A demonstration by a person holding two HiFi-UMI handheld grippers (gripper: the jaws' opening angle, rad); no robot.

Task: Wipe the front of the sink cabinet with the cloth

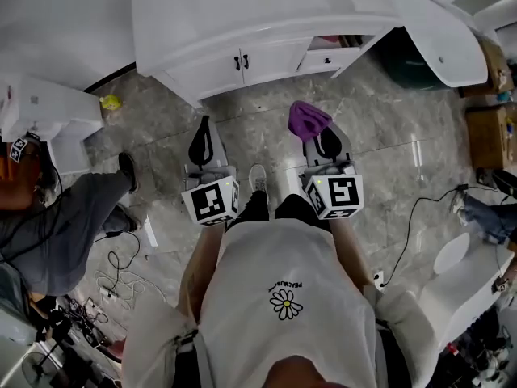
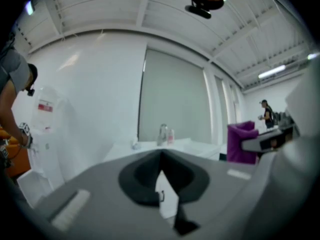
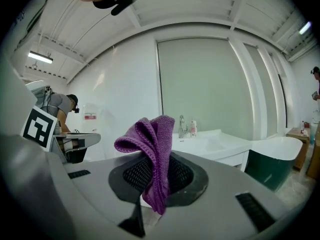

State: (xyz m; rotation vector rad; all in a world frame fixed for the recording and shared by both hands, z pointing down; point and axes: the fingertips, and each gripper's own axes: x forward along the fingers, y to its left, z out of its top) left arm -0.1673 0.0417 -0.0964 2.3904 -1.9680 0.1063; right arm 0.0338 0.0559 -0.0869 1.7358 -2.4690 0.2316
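Item 1: left gripper [image 1: 205, 136], jaws together at the tips, nothing between them.
Item 2: right gripper [image 1: 321, 140], jaws clamped on a folded purple cloth [image 1: 308, 120], which stands up above the tips.
Item 3: white sink cabinet [image 1: 242, 59], far side, doors closed, well apart from both grippers across grey marble floor [image 1: 258, 124].

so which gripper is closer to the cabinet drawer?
Right. The right gripper, holding the cloth, is straight out in front of the drawer; the left gripper sits further off to its left, facing the cabinet doors.
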